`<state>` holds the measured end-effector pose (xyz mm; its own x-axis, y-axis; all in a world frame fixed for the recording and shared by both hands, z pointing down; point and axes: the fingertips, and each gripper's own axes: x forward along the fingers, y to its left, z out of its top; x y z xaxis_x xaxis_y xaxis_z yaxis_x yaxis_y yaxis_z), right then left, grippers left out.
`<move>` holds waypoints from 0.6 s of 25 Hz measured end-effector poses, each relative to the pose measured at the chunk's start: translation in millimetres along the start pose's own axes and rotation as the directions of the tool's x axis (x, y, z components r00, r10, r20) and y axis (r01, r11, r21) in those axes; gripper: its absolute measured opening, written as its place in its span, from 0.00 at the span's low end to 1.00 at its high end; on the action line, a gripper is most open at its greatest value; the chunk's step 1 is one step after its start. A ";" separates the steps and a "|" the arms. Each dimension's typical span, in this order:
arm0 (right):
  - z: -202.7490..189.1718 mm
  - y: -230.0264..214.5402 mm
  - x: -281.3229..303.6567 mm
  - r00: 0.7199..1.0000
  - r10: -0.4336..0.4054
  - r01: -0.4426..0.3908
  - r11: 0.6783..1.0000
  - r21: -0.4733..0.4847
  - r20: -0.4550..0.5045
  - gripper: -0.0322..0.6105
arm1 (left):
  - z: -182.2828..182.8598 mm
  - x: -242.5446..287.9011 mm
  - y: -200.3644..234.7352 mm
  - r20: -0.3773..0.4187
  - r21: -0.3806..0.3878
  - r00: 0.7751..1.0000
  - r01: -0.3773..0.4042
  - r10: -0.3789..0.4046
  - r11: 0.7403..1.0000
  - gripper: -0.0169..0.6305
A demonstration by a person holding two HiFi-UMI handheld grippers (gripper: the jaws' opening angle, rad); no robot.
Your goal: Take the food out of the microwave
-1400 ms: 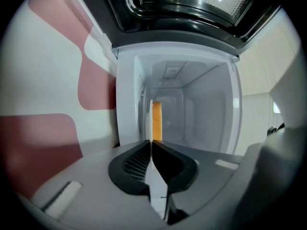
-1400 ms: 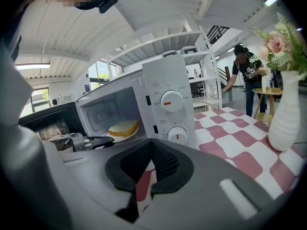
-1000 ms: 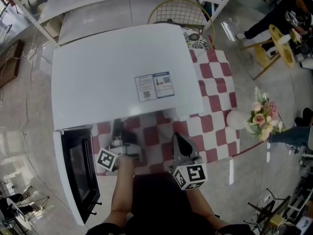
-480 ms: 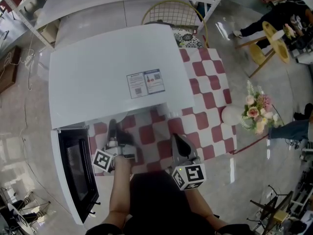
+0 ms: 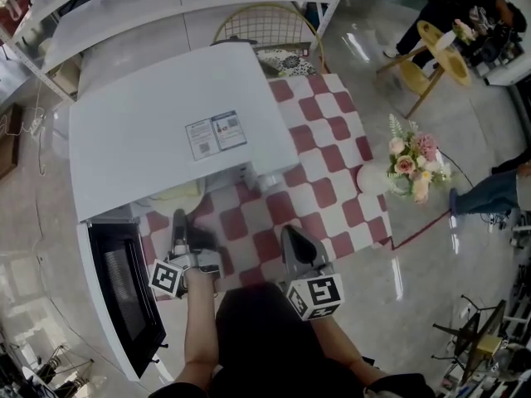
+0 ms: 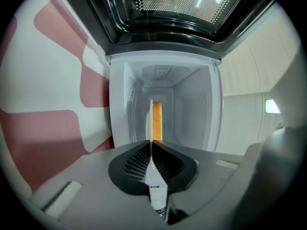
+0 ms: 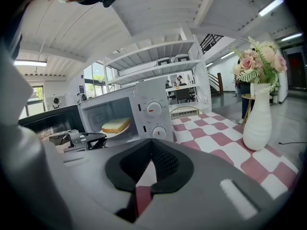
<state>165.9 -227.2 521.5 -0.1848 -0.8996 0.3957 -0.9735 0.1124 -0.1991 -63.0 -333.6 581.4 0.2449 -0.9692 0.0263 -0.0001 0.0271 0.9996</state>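
Comparing with a second ago, the head view has swung. The microwave (image 5: 166,148), the checked cloth (image 5: 328,193) and the white vase (image 5: 370,177) all sit further up and to the left in the picture. Both grippers keep much the same stations before the oven's front. A pale sliver of the plate (image 7: 120,131) under the front edge of the microwave's top seems to show a little more than it did.

Nearest the person, the right gripper (image 5: 292,237) hangs over the cloth in front of the control dials (image 7: 154,109), tipped slightly downward. Its own view shows the pad tips met. Only red and white cloth shows through the gap behind them, so it holds and touches nothing.

Just beyond it, the left gripper (image 5: 182,226) points level into the open cavity, beside the door (image 5: 124,293) that hangs open at the left. Its jaws are pressed together on the plate's thin white rim. The rim is seen edge-on as a pale line running away from the pads, and the orange crust of the bread (image 7: 115,124) lies against that line.

In the right gripper view the slice rests on the plate inside the cavity, not yet out of the oven.

Farther off, the vase stands on the cloth to the right of the microwave, holding pink flowers (image 5: 406,156). A yellow wire chair (image 5: 265,27) stands past the table's far edge.
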 end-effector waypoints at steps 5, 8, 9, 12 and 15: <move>0.9 -0.1 -9.6 1.000 -0.001 0.001 1.000 -0.002 0.017 0.05 | -8.3 -10.2 -5.8 -0.012 -0.004 1.000 0.009 -0.009 1.000 0.06; 0.9 0.3 -15.5 1.000 -0.001 0.001 1.000 -0.002 0.025 0.05 | -12.7 -18.1 -5.7 -0.020 -0.002 1.000 0.008 -0.008 1.000 0.06; 0.8 0.4 -17.9 1.000 -0.003 0.003 1.000 -0.002 0.027 0.05 | -14.3 -20.6 -6.1 -0.023 -0.002 1.000 0.010 -0.010 1.000 0.06; -0.3 0.3 -26.0 0.999 -0.008 0.008 1.000 -0.002 0.032 0.05 | -17.5 -28.4 -7.2 -0.031 0.000 0.999 0.013 -0.013 1.000 0.06; -4.0 -0.7 -35.2 0.999 -0.018 0.018 1.000 -0.003 0.034 0.05 | -20.7 -35.0 -8.6 -0.039 0.000 0.999 0.019 -0.019 1.000 0.06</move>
<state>172.5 -193.9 511.3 -0.1626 -0.9152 0.3686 -0.9770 0.0972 -0.1896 -51.5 -294.8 571.7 0.2825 -0.9592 0.0072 0.0048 0.0089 0.9999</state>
